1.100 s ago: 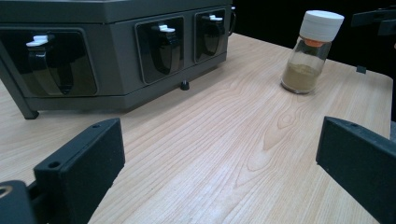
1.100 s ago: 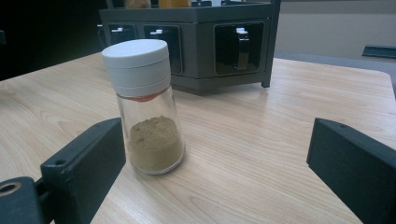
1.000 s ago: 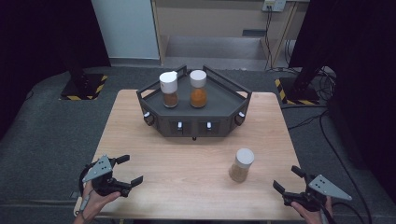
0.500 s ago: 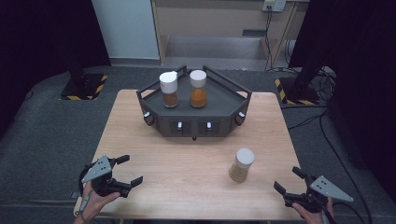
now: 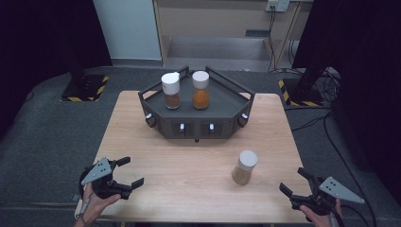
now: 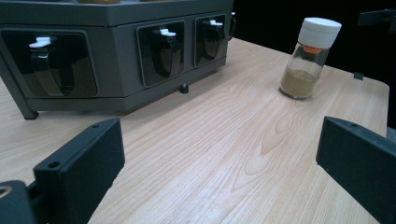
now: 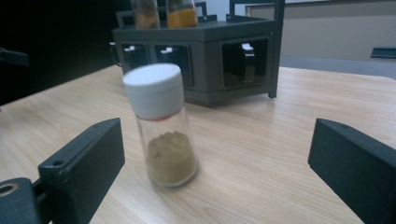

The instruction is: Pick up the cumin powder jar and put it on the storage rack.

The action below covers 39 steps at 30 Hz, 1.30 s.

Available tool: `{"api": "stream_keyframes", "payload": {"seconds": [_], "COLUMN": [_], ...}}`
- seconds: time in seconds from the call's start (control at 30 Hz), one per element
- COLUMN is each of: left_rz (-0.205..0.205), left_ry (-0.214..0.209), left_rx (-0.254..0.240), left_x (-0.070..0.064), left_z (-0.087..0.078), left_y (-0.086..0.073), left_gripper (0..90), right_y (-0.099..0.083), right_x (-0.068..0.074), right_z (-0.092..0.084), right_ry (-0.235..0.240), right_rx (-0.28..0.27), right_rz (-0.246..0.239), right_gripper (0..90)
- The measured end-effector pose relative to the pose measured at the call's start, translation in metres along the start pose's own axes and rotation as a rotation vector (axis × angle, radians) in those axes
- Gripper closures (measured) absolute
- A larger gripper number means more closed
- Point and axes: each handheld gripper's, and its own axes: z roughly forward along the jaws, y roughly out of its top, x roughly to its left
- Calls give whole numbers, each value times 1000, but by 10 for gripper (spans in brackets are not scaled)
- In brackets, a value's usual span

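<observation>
From above, our left gripper (image 5: 126,172) waits at seven o'clock, jaws apart and empty; our right gripper (image 5: 296,183) at five o'clock, equally spread. The jar (image 5: 245,167) stands upright just at ten o'clock of it, apart from the rack (image 5: 228,97) where two jars already sit.

The left gripper view puts the jar (image 6: 308,57) at one o'clock, far off.

The right gripper view frames the jar (image 7: 162,123) near, slightly left of centre, likely lined up for grasping.

Right black two-jaw gripper (image 5: 297,186) shifted slightly toward 4 o'clock, off the table's (image 5: 189,165) near right corner, a little farther from the white-capped glass spice jar of tan powder (image 5: 245,167). Jaws spread wide.
</observation>
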Motion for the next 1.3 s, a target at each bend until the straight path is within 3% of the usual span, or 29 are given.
{"api": "stream_keyframes", "payload": {"seconds": [0.23, 0.73, 1.3], "left_rz": [-10, -9, -10], "left_ry": [2, 1, -2], "left_rx": [-5, -2, -1], "left_x": [1, 2, 2], "left_z": [-1, -1, 0], "left_y": [-1, -1, -1], "left_gripper": [3, 3, 3], "right_y": [22, 81, 143], "right_x": [-3, -14, -16], "right_z": [-5, -11, 8], "right_ry": [22, 60, 124], "right_rx": [19, 82, 148], "right_rz": [-28, -39, -112], "right_gripper": [33, 15, 14]}}
